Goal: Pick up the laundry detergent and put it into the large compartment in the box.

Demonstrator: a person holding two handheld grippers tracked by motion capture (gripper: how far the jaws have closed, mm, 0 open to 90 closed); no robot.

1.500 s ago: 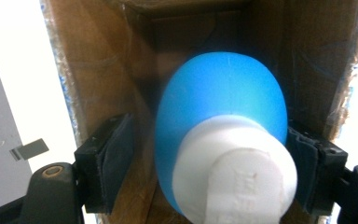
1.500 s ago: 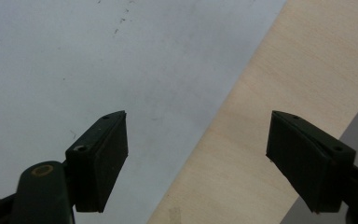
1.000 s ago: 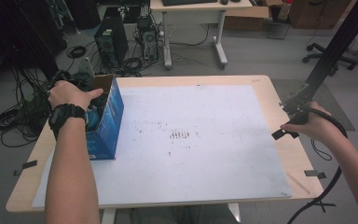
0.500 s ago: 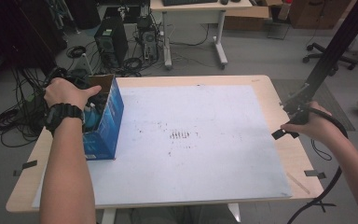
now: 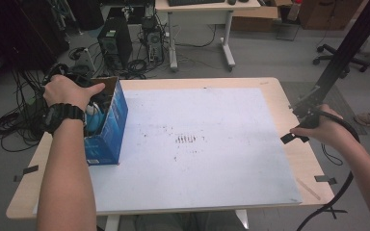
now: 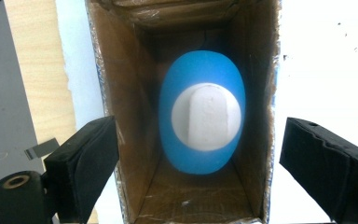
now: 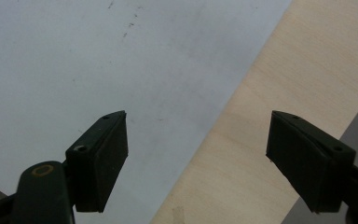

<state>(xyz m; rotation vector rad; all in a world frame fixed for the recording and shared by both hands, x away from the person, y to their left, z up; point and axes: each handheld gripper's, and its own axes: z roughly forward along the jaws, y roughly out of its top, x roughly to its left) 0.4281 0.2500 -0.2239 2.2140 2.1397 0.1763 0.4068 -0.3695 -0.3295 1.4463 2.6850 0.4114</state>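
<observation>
Blue egg-shaped object [image 6: 202, 112] lies inside the cardboard box [image 5: 107, 126] at the worktop's [image 5: 279, 103] left; left hand-held gripper [image 6: 200, 163] released above it, right hand-held gripper [image 7: 198, 158] released.

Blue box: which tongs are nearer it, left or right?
Left. The left tongs hang open right over the blue box, jaws straddling its opening, with a blue-and-white object inside. The right tongs are open at the table's opposite edge, far from the box.
</observation>
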